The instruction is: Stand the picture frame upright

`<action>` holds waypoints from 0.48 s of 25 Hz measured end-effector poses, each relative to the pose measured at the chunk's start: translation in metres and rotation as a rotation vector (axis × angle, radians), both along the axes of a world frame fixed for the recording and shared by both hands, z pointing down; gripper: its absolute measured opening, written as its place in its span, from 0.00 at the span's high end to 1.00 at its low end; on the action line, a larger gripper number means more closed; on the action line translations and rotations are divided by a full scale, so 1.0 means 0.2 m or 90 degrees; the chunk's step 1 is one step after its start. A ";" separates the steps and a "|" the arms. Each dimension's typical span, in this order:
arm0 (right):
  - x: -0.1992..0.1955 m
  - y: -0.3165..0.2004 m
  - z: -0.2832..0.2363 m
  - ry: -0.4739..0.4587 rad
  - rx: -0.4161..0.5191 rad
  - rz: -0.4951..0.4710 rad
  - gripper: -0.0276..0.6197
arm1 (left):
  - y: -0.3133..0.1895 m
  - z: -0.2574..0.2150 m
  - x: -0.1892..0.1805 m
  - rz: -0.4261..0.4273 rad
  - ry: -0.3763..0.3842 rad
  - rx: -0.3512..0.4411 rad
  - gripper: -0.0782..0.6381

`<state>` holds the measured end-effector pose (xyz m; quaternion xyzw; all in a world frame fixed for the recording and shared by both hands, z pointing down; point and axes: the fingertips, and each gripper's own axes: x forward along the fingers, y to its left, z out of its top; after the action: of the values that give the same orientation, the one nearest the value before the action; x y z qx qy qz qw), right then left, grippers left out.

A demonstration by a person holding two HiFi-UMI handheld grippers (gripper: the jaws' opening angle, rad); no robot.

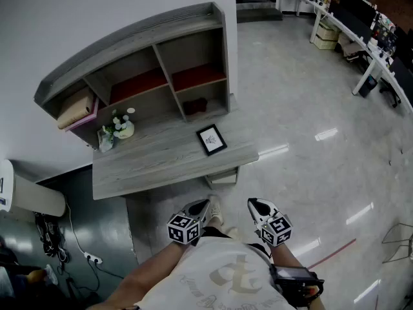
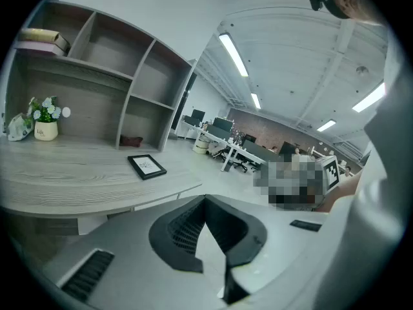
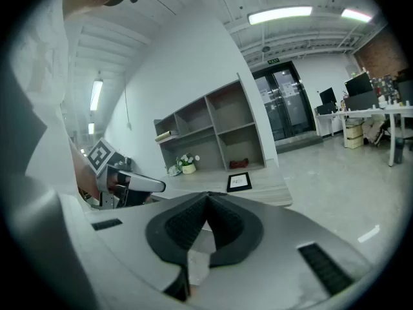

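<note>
A black picture frame point(image 1: 211, 139) lies flat on the grey wooden desk point(image 1: 148, 163), near its right end. It shows again as the frame point(image 2: 147, 166) in the left gripper view and as the frame point(image 3: 239, 181) in the right gripper view. My left gripper point(image 1: 205, 205) and right gripper point(image 1: 253, 204) are held close to the body, short of the desk's front edge and well apart from the frame. Both are shut with nothing between the jaws. The left gripper point(image 3: 145, 185) also appears in the right gripper view.
A grey shelf unit point(image 1: 148, 57) stands at the back of the desk. A small flower pot point(image 1: 122, 128) sits at the left, a dark red object point(image 1: 195, 105) in the lower right cubby. Office desks and chairs point(image 1: 361, 24) stand far right across the glossy floor.
</note>
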<state>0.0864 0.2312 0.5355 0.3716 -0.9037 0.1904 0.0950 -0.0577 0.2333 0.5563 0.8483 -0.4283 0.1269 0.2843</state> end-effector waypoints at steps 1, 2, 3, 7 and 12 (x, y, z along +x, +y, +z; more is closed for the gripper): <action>0.01 0.09 -0.01 -0.002 0.001 0.000 0.95 | 0.09 -0.01 0.01 0.002 -0.002 0.000 0.89; 0.02 0.18 -0.02 -0.004 0.001 0.000 0.95 | 0.17 -0.02 0.02 0.005 -0.004 0.000 0.89; 0.02 0.24 -0.03 -0.005 0.001 0.000 0.95 | 0.23 -0.03 0.04 0.007 -0.005 0.000 0.89; 0.06 0.26 0.00 -0.005 -0.003 0.013 0.95 | 0.24 -0.02 0.06 0.009 -0.007 -0.001 0.89; 0.11 0.30 -0.01 -0.029 -0.009 0.040 0.95 | 0.30 -0.04 0.08 0.007 -0.014 -0.002 0.89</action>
<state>0.1076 0.2912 0.5329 0.3949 -0.8921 0.2080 0.0711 -0.0408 0.2940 0.5492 0.8488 -0.4266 0.1386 0.2801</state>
